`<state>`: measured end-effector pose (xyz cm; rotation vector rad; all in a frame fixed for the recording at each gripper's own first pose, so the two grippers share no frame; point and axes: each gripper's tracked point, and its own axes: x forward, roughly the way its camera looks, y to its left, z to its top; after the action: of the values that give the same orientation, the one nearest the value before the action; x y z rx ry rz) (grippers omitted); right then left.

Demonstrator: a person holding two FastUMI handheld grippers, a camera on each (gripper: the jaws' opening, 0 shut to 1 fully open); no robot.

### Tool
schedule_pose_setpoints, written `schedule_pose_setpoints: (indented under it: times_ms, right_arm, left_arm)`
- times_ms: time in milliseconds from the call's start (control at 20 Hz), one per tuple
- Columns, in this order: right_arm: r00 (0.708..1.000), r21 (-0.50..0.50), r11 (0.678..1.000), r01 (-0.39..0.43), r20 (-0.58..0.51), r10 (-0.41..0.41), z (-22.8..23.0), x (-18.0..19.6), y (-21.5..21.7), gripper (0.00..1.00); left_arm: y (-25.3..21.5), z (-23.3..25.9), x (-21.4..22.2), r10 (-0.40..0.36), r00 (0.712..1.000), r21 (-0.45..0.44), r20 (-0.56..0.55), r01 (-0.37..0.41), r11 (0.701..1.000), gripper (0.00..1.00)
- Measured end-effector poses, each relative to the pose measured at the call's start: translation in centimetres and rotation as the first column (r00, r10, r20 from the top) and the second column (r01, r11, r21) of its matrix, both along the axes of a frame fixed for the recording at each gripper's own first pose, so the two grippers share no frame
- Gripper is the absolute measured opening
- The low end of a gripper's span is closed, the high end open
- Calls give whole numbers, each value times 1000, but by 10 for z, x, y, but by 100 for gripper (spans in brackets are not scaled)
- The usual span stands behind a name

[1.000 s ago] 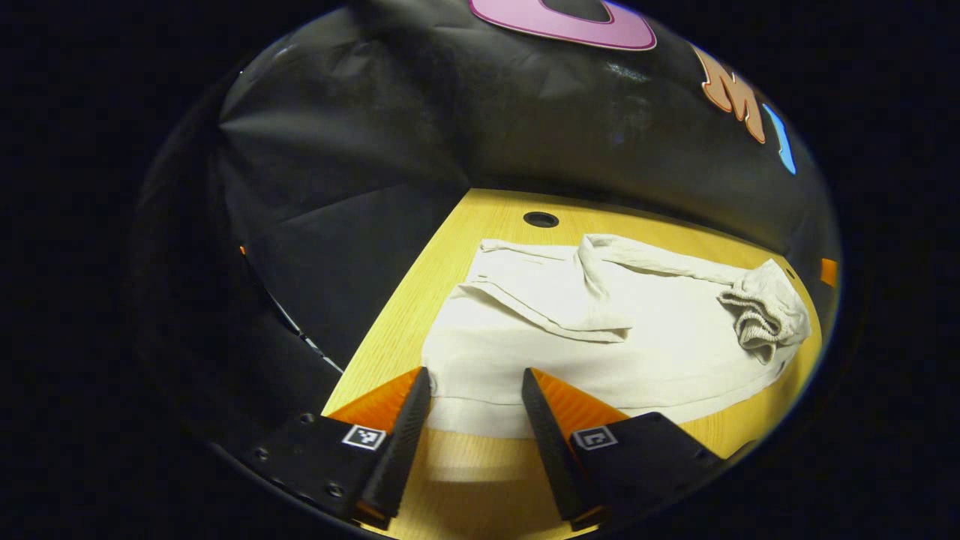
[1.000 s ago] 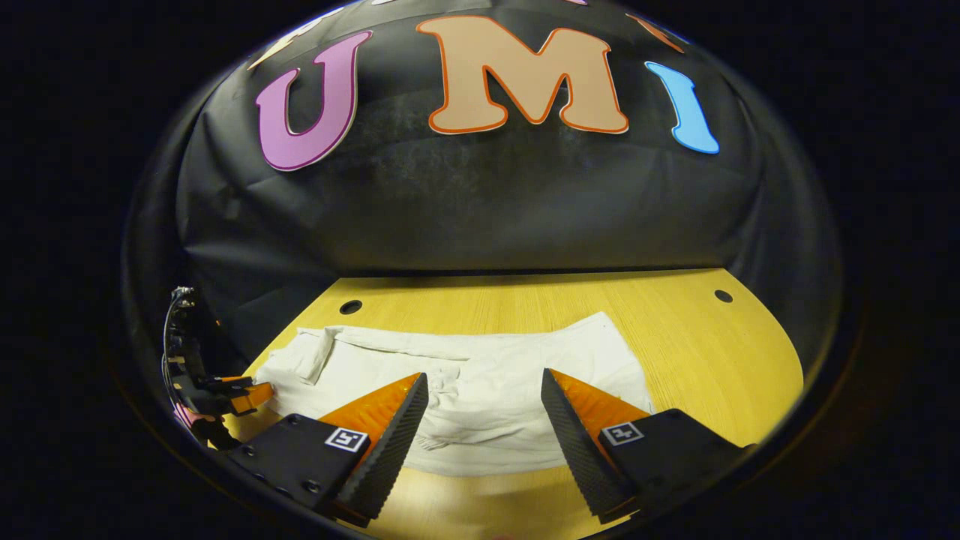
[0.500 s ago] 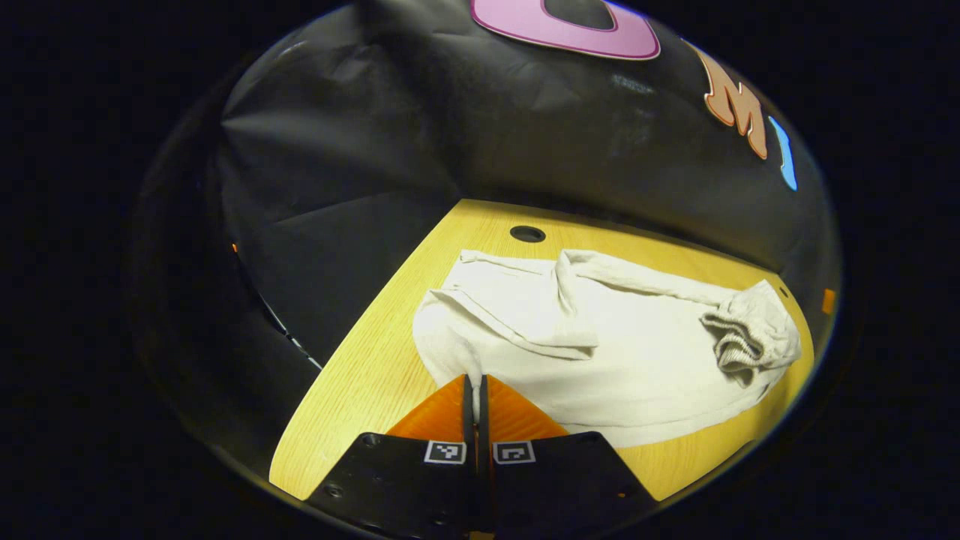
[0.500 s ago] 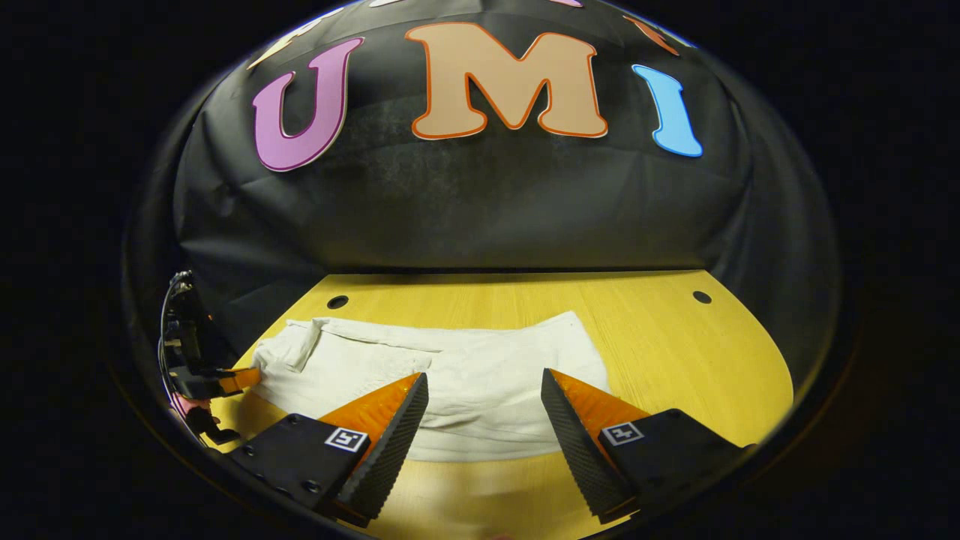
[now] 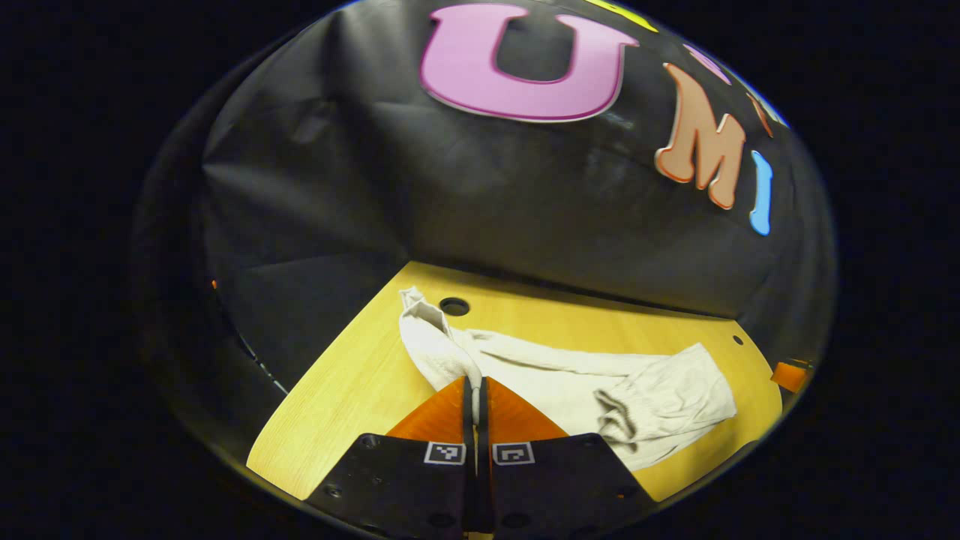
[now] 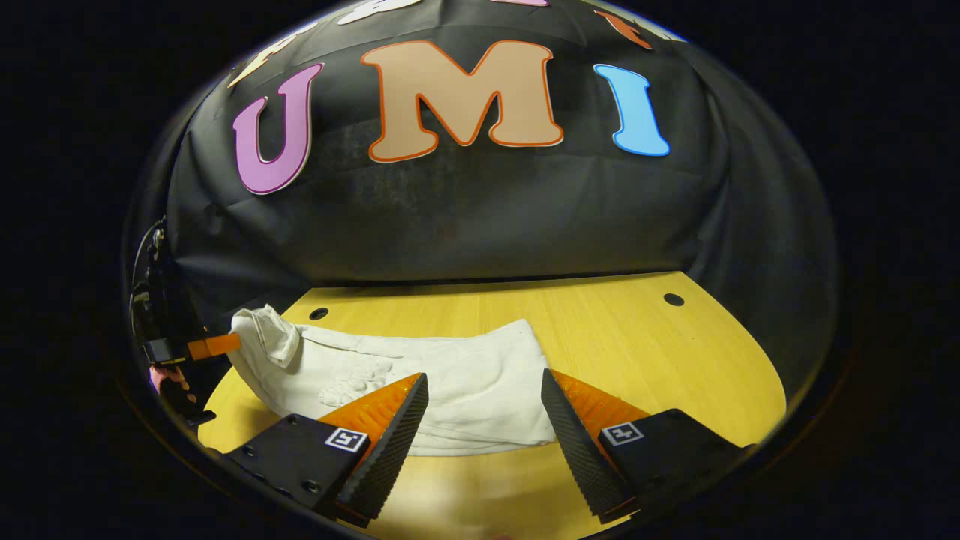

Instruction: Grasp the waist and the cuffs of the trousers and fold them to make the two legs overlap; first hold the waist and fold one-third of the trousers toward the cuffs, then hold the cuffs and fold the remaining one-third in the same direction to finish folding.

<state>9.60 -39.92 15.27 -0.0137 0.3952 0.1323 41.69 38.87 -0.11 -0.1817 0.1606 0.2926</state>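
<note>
We see a pale cream pair of cloth trousers (image 6: 450, 382) lying across a yellow wood-grain tabletop (image 6: 645, 352), which has small round dark holes (image 6: 673, 299) near its far edge. Behind the table hangs the wrinkled black cloth wall (image 6: 465, 217) of the booth, and the light falls mostly on the wood, leaving the surroundings dark.

In the left gripper view, the left gripper (image 5: 474, 390) sits at six o'clock with its two fingers pressed together on the cuff end of the trousers (image 5: 442, 360). That cloth rises in a bunched ridge toward eleven o'clock, lifted off the wood, and one table hole (image 5: 454, 306) shows just beside it. The rest of the garment trails toward three o'clock, ending in a crumpled, ribbed waist section (image 5: 660, 409) resting on the table.

In the right gripper view, the right gripper (image 6: 484, 409) hovers at six o'clock with its fingers spread wide apart, holding nothing; the near edge of the trousers lies between and just beyond them. At nine o'clock the left gripper (image 6: 214, 345) appears, at the raised end of the cloth.
</note>
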Motion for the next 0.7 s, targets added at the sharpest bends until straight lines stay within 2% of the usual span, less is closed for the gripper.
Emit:
schedule_pose_setpoints:
  times_ms: [100,200,250,350,400,550,600,700]
  right_arm:
    - [1000,-12,1000,7,-2,-7,2,-1,-22,97]
    - [1000,-23,1000,10,-2,-10,4,-3,-44,97]
    - [1000,-29,1000,12,-3,-12,5,-4,-56,93]
    - [1000,-32,999,18,-3,-18,8,-6,-78,97]
    - [1000,-31,999,20,-3,-20,11,-7,-88,94]
    - [1000,-36,999,31,1,-31,13,-11,-119,94]
    - [999,-41,998,37,4,-36,14,-11,-128,97]
    - [999,-44,998,45,2,-45,14,-12,-144,93]
  left_arm:
    - [-41,23,12,-54,998,5,31,53,999,0]
    - [-79,43,22,-93,994,19,50,92,996,0]
    - [-100,53,24,-114,992,32,59,113,993,0]
    - [-142,72,33,-169,982,58,83,164,985,0]
    - [-164,79,44,-197,977,70,87,191,979,0]
    - [-232,92,68,-282,955,107,91,272,956,0]
    - [-255,90,74,-310,947,114,84,300,947,0]
    - [-298,81,85,-355,933,123,60,346,930,0]
